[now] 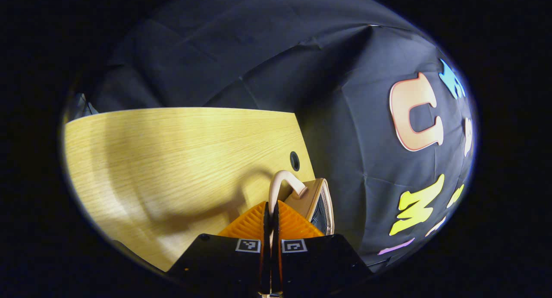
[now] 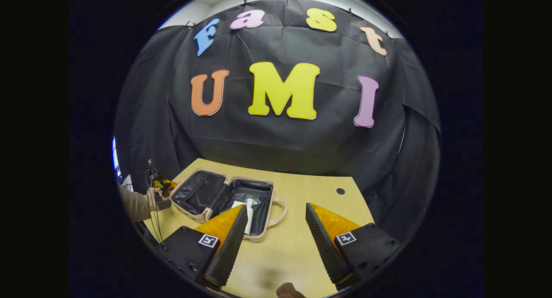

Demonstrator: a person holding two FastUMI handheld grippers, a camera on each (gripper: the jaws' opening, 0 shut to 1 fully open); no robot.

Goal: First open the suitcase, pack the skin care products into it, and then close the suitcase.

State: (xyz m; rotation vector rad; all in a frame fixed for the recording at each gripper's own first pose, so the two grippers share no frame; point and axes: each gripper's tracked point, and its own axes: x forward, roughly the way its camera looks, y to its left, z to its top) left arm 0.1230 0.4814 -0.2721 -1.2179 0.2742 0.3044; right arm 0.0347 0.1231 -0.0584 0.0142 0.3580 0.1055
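the left gripper (image 1: 271, 211) was seen in the left gripper view with its two fingers pressed together, no gap between them, clamped on the suitcase handle (image 1: 282, 182), a pale pink loop that arched up from between the fingers. just beyond the handle, an edge of the pink suitcase (image 1: 321, 203) was caught, tilted, with dark lining seen inside. the wooden table (image 1: 172, 160) lay to the left, with a small round hole (image 1: 294, 161) near its far corner.

in the right gripper view the right gripper (image 2: 274, 229) was held wide open, nothing between its fingers, hovering above the table (image 2: 297, 246). the suitcase (image 2: 224, 199) was seen lying open on the table, left of centre, both halves spread flat and lined in black. a white skin care bottle (image 2: 249, 216) was lying in the right half, partly hidden behind the gripper's left finger. the looped handle (image 2: 280, 211) stuck out on the right side of the case. at the far left edge of the case, a hand (image 2: 152, 199) with a tan sleeve (image 2: 133, 205) was seen holding the other gripper (image 2: 161, 186) against the lid's rim; how its fingers stood could not be told from there. a blurred brownish object (image 2: 289, 290) was noted at the bottom edge, unidentifiable.
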